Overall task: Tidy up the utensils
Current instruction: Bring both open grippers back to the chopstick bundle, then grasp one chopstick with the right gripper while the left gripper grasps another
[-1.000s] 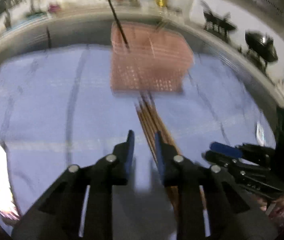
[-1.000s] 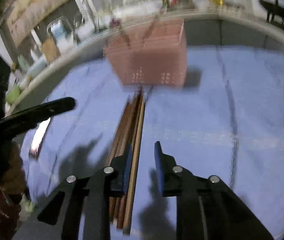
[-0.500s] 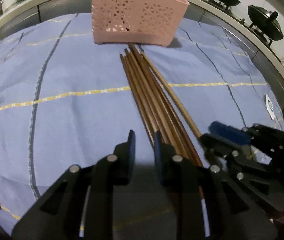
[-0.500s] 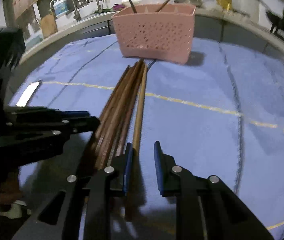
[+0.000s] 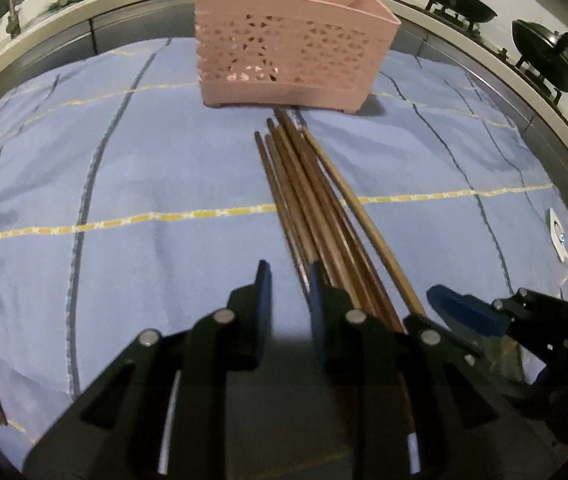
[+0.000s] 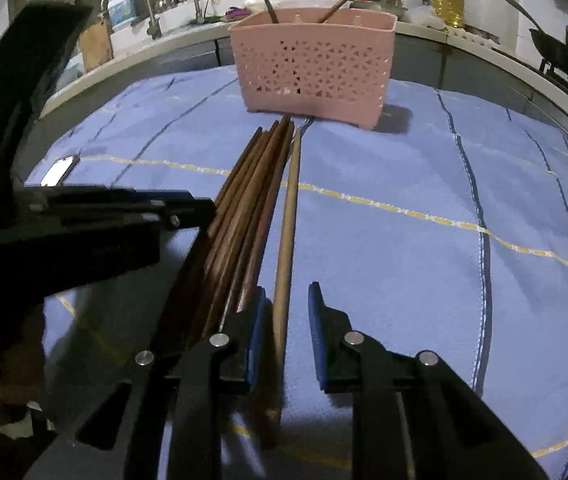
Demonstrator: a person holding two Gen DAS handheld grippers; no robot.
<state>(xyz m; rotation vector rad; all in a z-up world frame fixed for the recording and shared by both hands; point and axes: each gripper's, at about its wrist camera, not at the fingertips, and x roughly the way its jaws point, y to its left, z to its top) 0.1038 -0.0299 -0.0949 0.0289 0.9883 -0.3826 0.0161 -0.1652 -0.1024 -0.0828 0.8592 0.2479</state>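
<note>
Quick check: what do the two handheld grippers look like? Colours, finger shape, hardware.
Both match. The left gripper and right gripper have angular matte-black bodies, each with two straight fingers faced with blue pads. Round silver pivot pins dot the black linkage arms. No cables, markings or sleeves are visible.

A blue checked cloth (image 5: pixel 123 184) covered the surface; on it stood a pink basket (image 5: pixel 292 44), with chopsticks (image 5: pixel 304 200) lying just before it.

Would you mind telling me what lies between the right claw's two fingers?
One light wooden chopstick lies between the open right claw fingers, seen in the right wrist view.
</note>
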